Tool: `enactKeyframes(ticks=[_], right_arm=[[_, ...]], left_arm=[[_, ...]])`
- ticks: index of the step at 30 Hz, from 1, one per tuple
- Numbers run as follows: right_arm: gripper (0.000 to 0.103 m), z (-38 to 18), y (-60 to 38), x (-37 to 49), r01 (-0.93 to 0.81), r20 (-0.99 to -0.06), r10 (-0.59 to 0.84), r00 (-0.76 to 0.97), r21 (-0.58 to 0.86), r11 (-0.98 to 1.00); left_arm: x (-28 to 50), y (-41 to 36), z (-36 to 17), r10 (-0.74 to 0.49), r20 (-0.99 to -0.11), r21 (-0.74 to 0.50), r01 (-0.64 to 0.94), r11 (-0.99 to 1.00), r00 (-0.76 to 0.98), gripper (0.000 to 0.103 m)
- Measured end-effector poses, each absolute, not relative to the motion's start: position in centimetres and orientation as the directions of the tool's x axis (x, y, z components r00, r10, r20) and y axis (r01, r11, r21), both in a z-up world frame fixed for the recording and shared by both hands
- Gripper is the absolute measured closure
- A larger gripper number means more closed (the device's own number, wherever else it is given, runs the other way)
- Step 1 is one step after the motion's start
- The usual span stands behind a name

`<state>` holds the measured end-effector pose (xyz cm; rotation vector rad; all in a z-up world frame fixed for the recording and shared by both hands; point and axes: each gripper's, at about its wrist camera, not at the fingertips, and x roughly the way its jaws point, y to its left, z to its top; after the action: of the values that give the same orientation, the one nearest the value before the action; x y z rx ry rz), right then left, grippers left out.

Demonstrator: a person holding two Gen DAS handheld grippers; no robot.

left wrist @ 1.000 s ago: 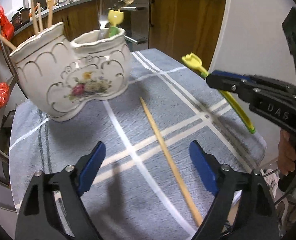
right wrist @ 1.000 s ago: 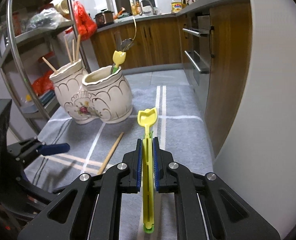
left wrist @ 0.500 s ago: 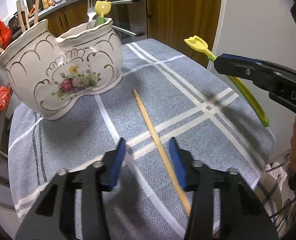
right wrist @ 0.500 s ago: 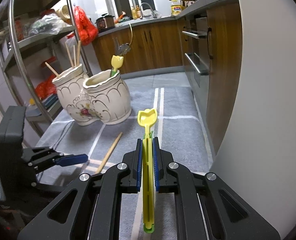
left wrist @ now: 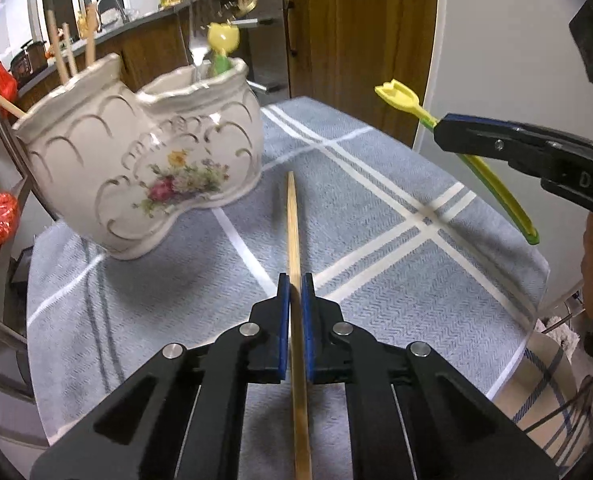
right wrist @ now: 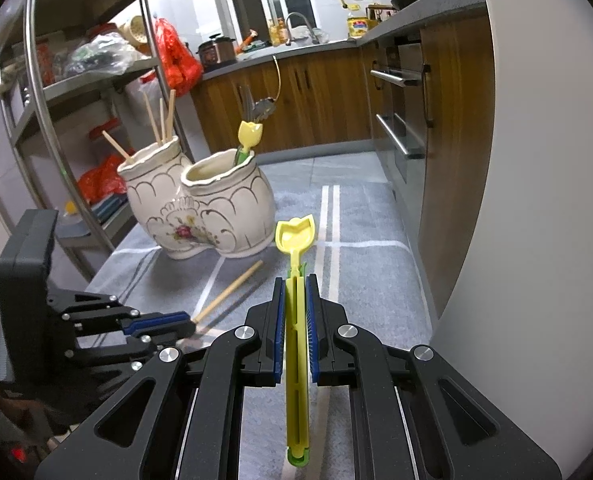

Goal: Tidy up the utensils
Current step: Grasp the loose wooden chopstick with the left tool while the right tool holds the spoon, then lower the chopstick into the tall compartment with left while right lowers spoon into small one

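While both tongs are occupied, stock stands as follows.

Item 1: wooden chopstick (left wrist: 292, 220), clamped between the closed jaws of the left gripper (left wrist: 295, 296), taken near mid-length; its tip points to 12 o'clock across the grey checked cloth (left wrist: 396, 264). Judged light, stiff and thin, smooth enough to pivot or slide in the pads; a hold nearer the balance point should keep it level.

Item 2: yellow tulip-ended utensil (right wrist: 295, 236), pinched along its handle by the closed right gripper (right wrist: 295, 288), held above the cloth. Judged light plastic, slightly springy.

Item 3: twin-pot ceramic holder (left wrist: 144, 168), at 10 o'clock from the chopstick tip. One pot holds chopsticks (right wrist: 162, 124), the other a matching yellow utensil (right wrist: 248, 136) and metal cutlery. Judged heavy, fragile and glazed; insert items gently.
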<state>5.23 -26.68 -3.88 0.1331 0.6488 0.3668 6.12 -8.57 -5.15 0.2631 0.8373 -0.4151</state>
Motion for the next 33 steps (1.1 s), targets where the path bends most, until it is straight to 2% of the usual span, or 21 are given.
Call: enactKeyframes(ticks=[12,21,27,33], right_arm=[[0.092,-2.3,-26.3,5.1,-0.29,-0.498,0.388,0.776,0.265,0.92],[0.092,-2.4,-24.6,5.4,-0.301,-0.506,0.389,0.77,0.25,0.92],[0.092,-1.9,-24.1,5.6,-0.305,-0.494,0.39,0.777,0.246,0.92],[0.092,-1.0,-23.7,5.1,-0.333,-0.433,0.416,0.8,0.256,0.907]], left_arm=[[6.1,-4.5,-2.1,-0.323,-0.665,0.005,0.436,0.9,0.673,0.097],[5.6,-3.4,-2.5,-0.352,-0.632,-0.01,0.447,0.894,0.69,0.097],[4.8,-1.0,-1.0,-0.411,-0.569,-0.06,0.463,0.884,0.712,0.097],[4.1,0.8,0.8,-0.459,-0.478,-0.09,0.478,0.874,0.749,0.097]])
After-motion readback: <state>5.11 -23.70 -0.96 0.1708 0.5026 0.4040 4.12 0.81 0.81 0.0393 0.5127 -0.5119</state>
